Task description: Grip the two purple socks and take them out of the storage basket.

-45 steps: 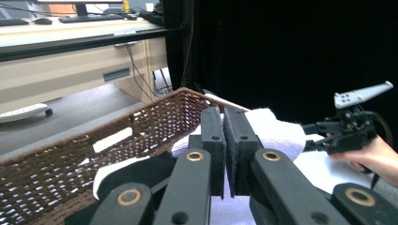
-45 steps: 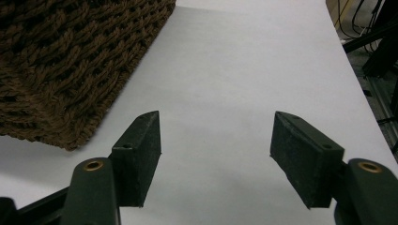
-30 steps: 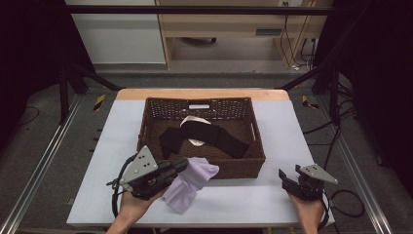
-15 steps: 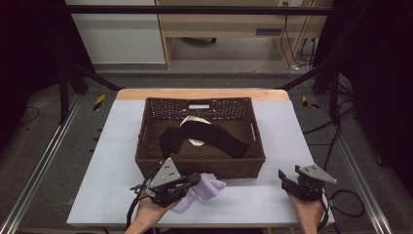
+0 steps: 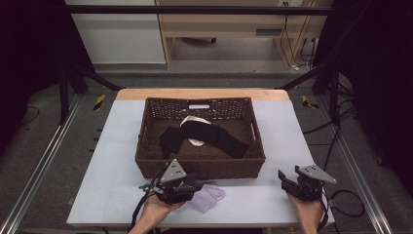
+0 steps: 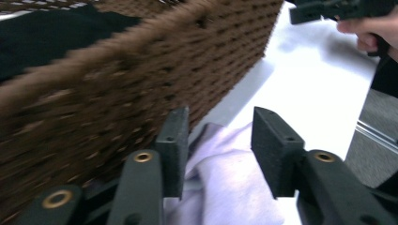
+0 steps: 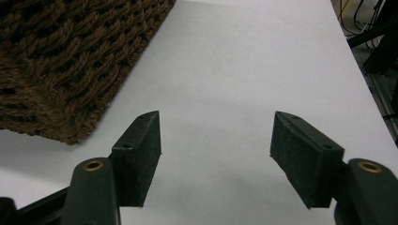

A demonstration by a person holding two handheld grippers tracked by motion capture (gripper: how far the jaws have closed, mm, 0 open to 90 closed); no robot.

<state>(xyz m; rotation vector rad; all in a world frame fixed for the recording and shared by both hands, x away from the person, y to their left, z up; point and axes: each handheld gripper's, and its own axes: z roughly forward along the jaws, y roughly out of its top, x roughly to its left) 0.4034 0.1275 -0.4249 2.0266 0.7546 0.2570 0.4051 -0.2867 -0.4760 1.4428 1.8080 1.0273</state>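
A lavender cloth (image 5: 210, 197) lies crumpled on the white table just in front of the brown wicker basket (image 5: 199, 168). My left gripper (image 5: 195, 187) rests low over its left end. Its jaws have just been opening and now stand apart. In the left gripper view the cloth (image 6: 225, 173) lies loose between them, and the pads (image 6: 174, 140) do not press on it. Inside the basket a black cloth (image 5: 214, 136) is draped over a white item (image 5: 191, 122). At the table's front right, my right gripper (image 5: 288, 179) is open with only bare table between its jaws (image 7: 216, 126).
The basket wall (image 6: 117, 84) rises close beside the left jaw. The table's front edge (image 5: 204, 224) runs just behind both hands. Bare tabletop (image 5: 253, 195) lies between the lavender cloth and the right gripper. The other hand and its gripper (image 6: 328, 9) appear far off in the left gripper view.
The left gripper has sunk to the table and shifted right with the lavender cloth. Its jaws were shut on the cloth and now stand apart. The right gripper has stayed still.
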